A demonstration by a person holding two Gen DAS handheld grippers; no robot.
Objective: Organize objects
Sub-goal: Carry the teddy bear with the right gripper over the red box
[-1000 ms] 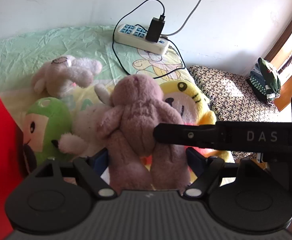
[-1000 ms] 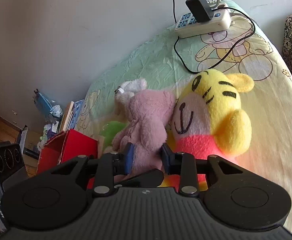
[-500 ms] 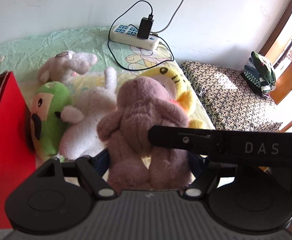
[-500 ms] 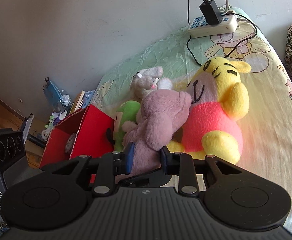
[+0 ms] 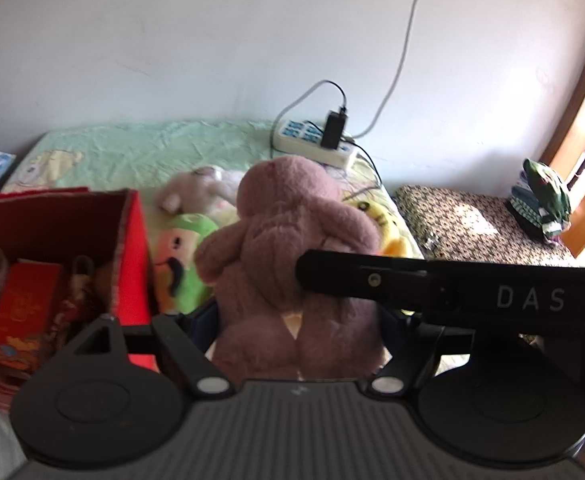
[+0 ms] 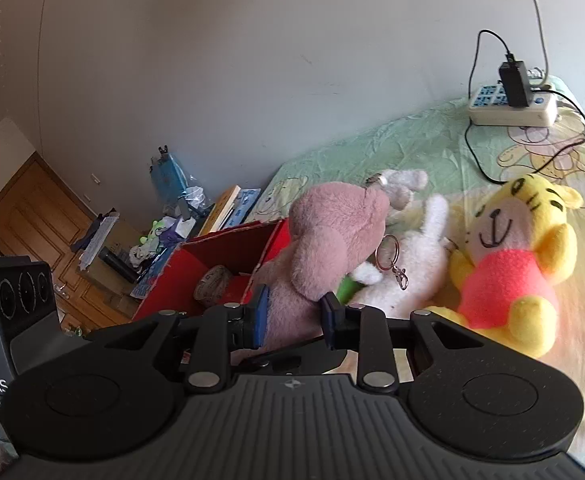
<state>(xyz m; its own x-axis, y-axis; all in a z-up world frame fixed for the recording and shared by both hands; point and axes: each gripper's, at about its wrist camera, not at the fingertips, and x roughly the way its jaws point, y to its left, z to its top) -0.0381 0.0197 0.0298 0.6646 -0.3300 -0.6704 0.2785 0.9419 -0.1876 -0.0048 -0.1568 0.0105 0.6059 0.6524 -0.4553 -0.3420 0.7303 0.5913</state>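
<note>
On your far left the red box (image 5: pixel 132 248) stands open on the bed, with packets and small items inside. Just right of it your left gripper (image 5: pixel 298 320) is clamped around the legs of the pink plush bear (image 5: pixel 288 240), which is held upright above the bedsheet (image 5: pixel 132 148), beside the box's near corner. Your right gripper (image 6: pixel 294 312) pinches the same bear's lower body, a key ring (image 6: pixel 388 254) dangling from it. Behind the bear lie a green plush (image 5: pixel 184 248), a white plush (image 6: pixel 408 264) and a grey bunny (image 6: pixel 400 184). Further right sits the yellow tiger plush (image 6: pixel 508 264), and near the wall a power strip (image 6: pixel 512 110).
</note>
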